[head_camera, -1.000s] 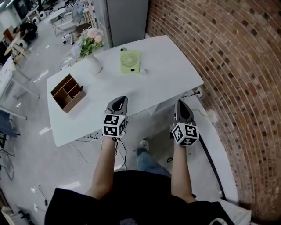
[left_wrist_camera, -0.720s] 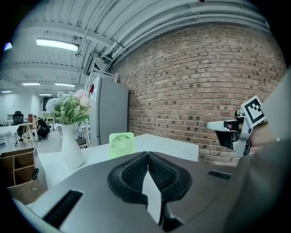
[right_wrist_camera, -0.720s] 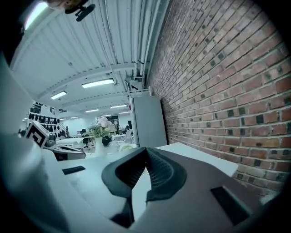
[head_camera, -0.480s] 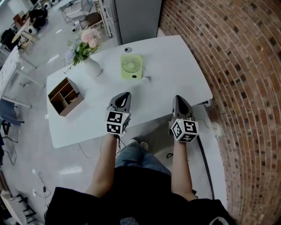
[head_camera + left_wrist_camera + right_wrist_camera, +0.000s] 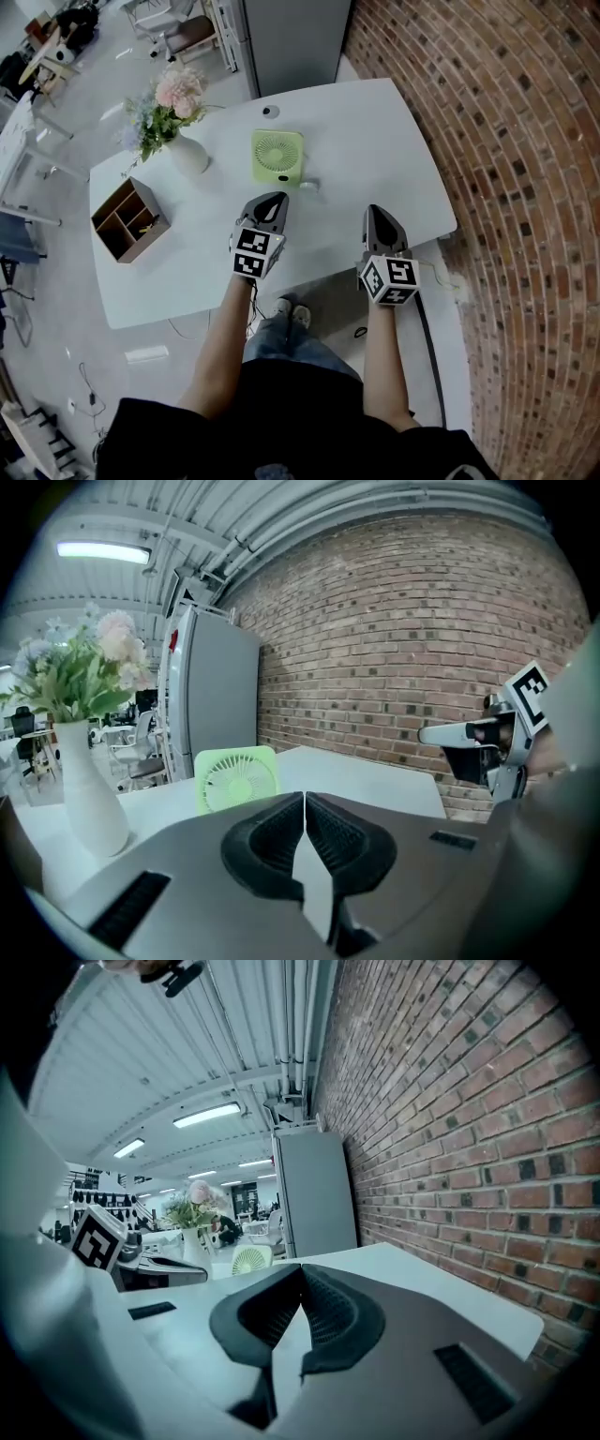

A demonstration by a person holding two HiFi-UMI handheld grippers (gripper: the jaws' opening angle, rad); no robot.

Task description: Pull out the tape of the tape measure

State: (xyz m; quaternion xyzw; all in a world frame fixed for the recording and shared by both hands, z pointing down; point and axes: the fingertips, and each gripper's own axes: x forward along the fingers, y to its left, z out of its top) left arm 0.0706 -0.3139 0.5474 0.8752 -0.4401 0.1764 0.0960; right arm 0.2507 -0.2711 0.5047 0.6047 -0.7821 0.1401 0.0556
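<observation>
Left tongs: pressed together, nothing between them, poised over the bench's near edge.
Right tongs: likewise pressed together and empty, by the near right corner.
You hold both level and idle, probably because you have not yet picked a target.
Tape measure: not identifiable; a small round item by the far edge might be it.
Fan: mid-bench.
Vase: far left corner.
Wooden box: left edge.

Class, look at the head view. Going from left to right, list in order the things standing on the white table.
wooden compartment box → vase of flowers → green fan
</observation>
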